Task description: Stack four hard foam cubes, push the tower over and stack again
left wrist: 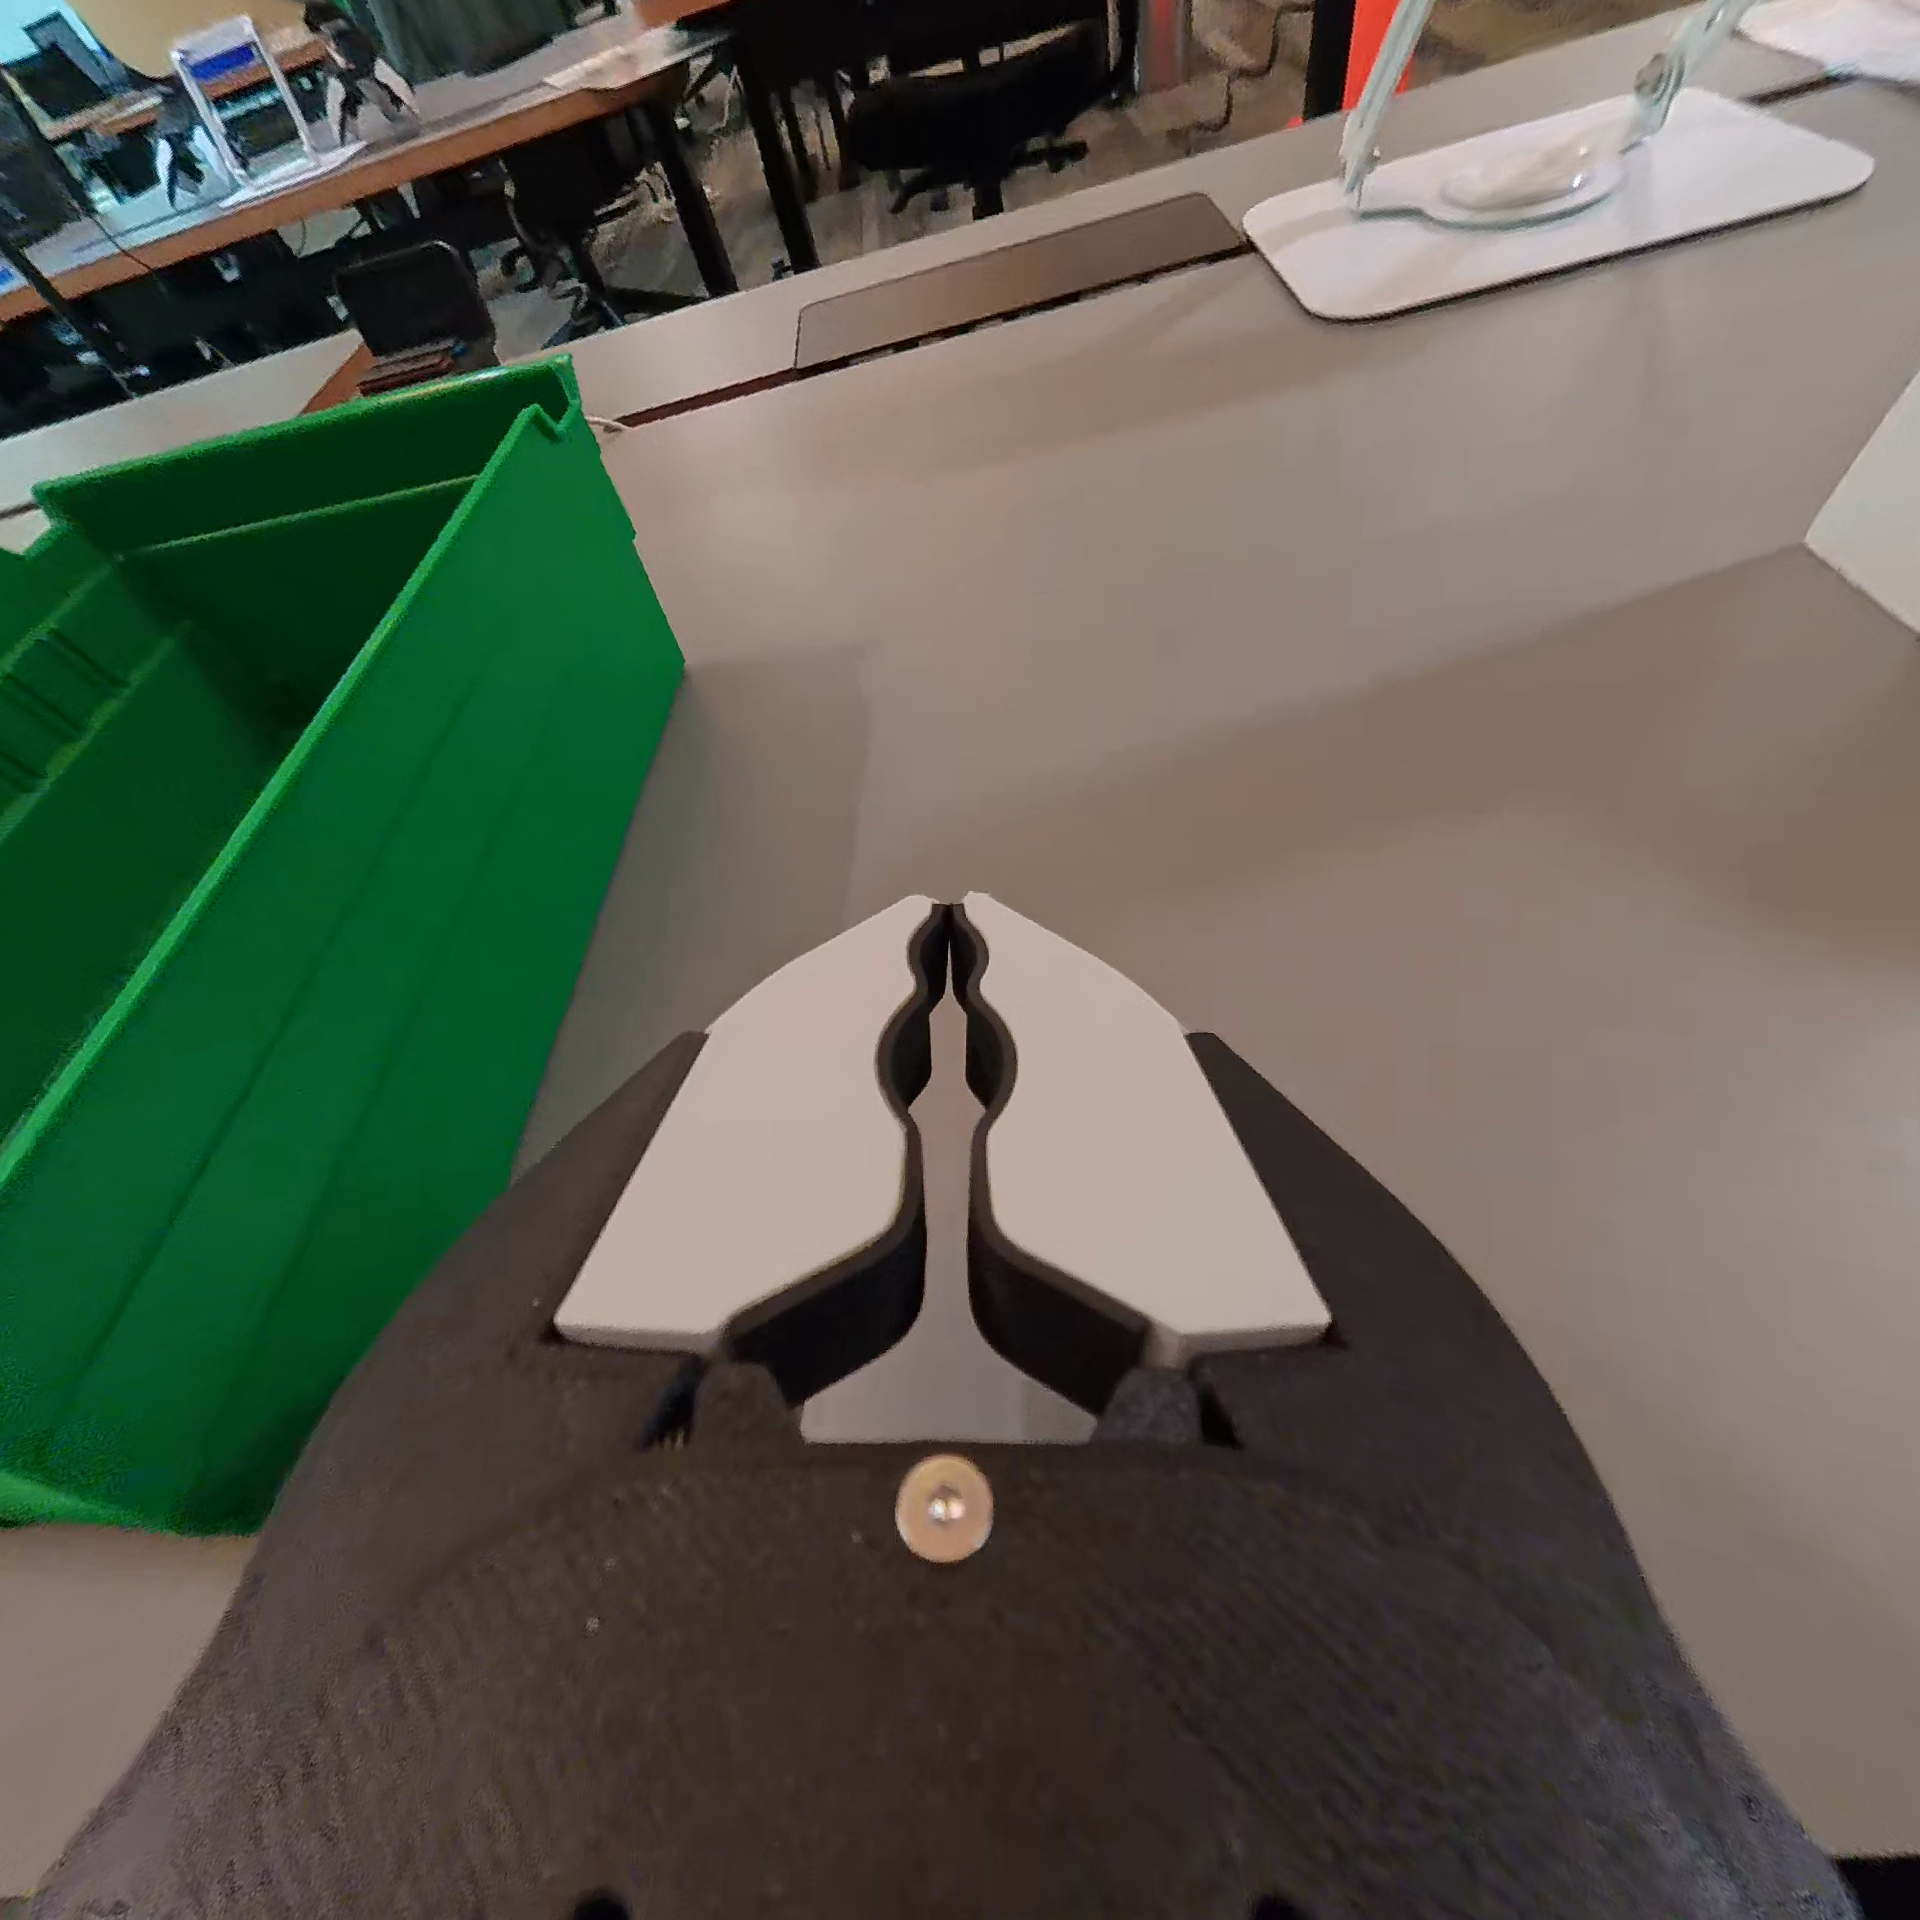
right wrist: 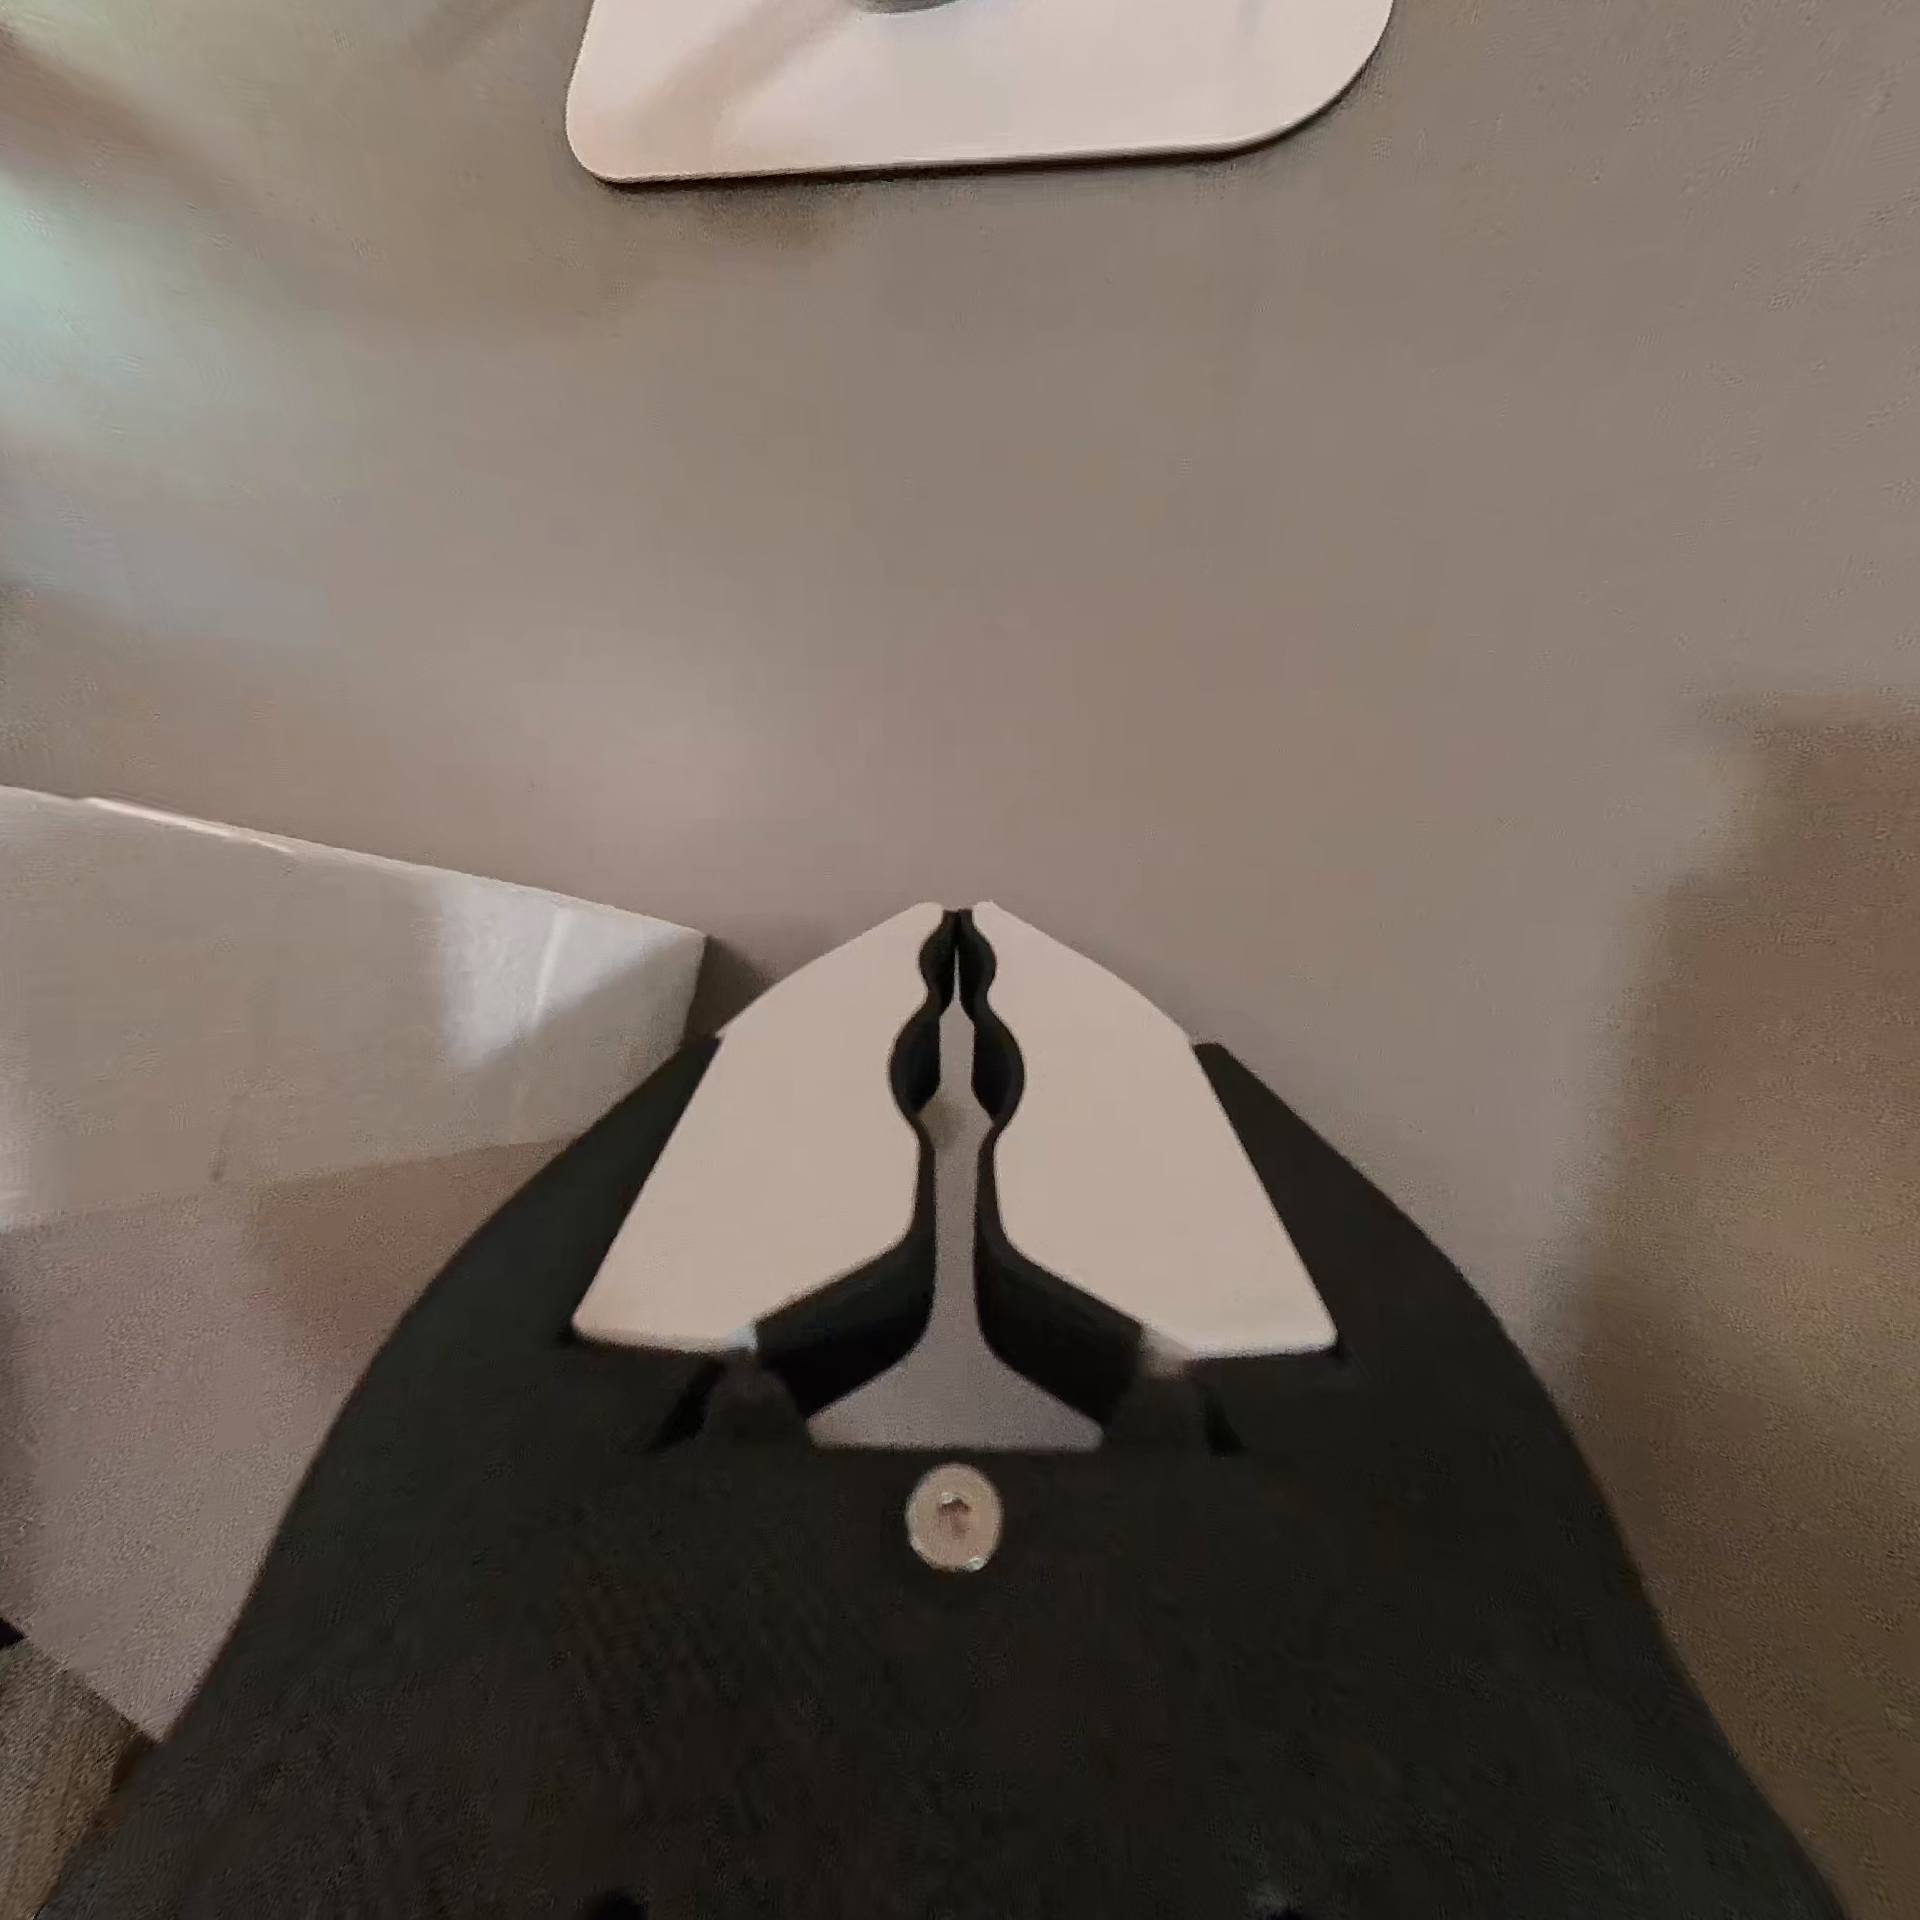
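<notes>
So the grey tabletop (left wrist: 1299, 675) took up most of both views, and it stretched well past either tool. Off to the left sat a big green bin (left wrist: 312, 831), open on top with a divider partway back; I couldn't tell if anything was in it. Farther back was a flat white base plate (left wrist: 1558, 229) with a clear glass dish on it and a white stand arm rising off it, and the same base plate (right wrist: 987, 94) showed at the top of the right wrist view. Then there was a white sheet (right wrist: 312, 1018), paper or a thin bag, lying just beside the right tool on its left side; its corner (left wrist: 1870, 520) poked in at the right edge of the left wrist view.

The left tool (left wrist: 954, 909) was closed with its tips together and nothing between them, over bare tabletop, nearest to the green bin but apart from it. The right tool (right wrist: 956, 916) was the same deal: closed, empty, over bare tabletop, with the white sheet right next to its body. Whether it actually touched the sheet, I couldn't tell.

Both frames were a bit blurry. Neither tool was gripping or pressing on anything that I could see.
</notes>
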### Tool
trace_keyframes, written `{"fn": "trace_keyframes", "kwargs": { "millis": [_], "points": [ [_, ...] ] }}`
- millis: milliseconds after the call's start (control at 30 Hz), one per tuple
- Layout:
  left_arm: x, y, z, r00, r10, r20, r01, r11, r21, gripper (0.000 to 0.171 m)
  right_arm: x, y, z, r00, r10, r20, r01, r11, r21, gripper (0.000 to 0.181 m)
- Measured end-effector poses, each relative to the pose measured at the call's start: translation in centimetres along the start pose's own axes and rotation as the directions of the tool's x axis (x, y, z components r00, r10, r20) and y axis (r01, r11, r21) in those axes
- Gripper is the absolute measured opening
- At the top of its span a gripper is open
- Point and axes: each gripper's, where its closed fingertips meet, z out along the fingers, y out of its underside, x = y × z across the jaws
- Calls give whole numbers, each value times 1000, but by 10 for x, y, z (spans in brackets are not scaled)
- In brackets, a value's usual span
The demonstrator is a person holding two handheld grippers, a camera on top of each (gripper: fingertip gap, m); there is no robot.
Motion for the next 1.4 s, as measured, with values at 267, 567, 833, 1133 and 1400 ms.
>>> {"fn": "trace_keyframes", "kwargs": {
  "millis": [267,567,833,1133,1400],
  "points": [
    [30,-12,16,995,85,-60,-84,996,17,1,5,18,2,1000,-9,-30,7,999,-51,0],
    [45,-23,16,987,149,-60,-145,987,65,1,-20,21,8,1000,-18,-15,17,995,-102,0],
    [46,-21,20,985,153,-77,-148,987,61,1,-43,36,26,998,-54,-40,47,985,-165,0],
    [45,-22,19,989,113,-94,-107,992,67,1,-43,41,32,994,-77,-81,62,983,-170,0],
    [40,-23,19,992,101,-79,-95,993,72,1,-55,40,36,994,-88,-64,74,977,-198,0]
  ]
}}
